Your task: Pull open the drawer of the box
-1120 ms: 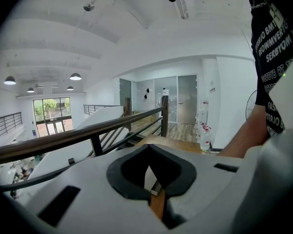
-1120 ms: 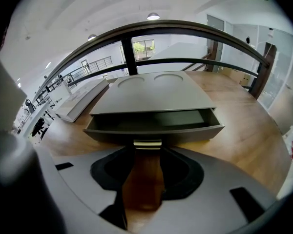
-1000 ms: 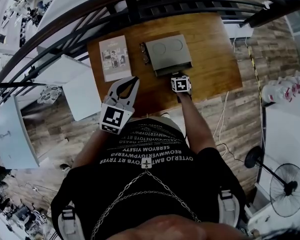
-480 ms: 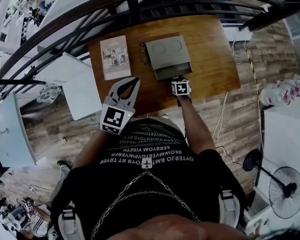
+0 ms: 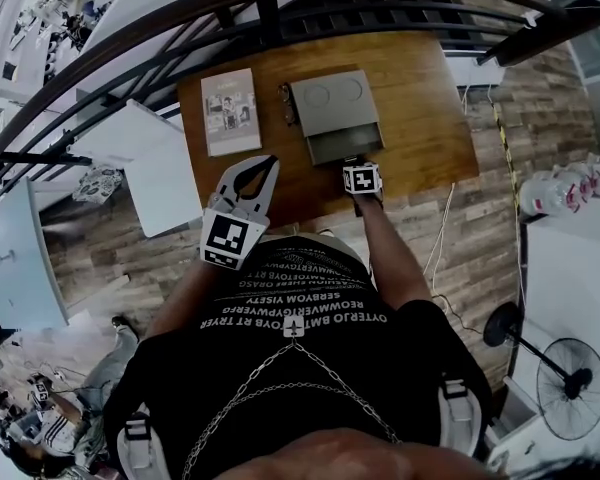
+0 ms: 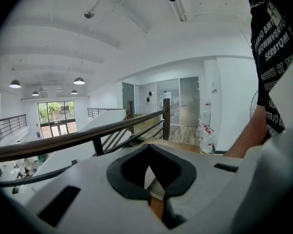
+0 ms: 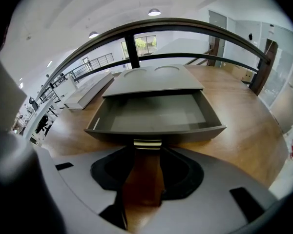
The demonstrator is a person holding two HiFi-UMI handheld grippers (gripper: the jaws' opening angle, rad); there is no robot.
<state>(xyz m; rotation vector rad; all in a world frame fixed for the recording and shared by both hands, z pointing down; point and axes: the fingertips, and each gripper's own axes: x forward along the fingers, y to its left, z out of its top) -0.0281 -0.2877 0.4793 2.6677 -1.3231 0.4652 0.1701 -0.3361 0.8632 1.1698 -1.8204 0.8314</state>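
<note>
Two claws in play, and the right claw (image 7: 147, 149) is the busy one: its jaws stand a fair way apart and are clamped on the little metal handle (image 7: 147, 143), one pad at each end of it. That handle sits at the middle of the front wall of the grey drawer (image 7: 156, 130). The drawer stands pulled well out of the box (image 7: 154, 81), its bare grey floor on show and its front reaching toward the near edge of the worktop (image 5: 425, 108). The box itself, flat and grey with two round dimples in its lid, sits about mid-worktop, a little nearer the far edge.

Over to the left claw (image 6: 149, 165): tips together, nothing between them, held in the air over the near edge toward the near-left corner, touching nothing. Beyond it, by the left edge of the worktop, lies a booklet (image 5: 229, 111), well apart from the box. A small dark thing (image 5: 286, 105) lies just beside the box's left side, too small to make out. A dark railing (image 5: 280, 13) curves past the far edge.
</note>
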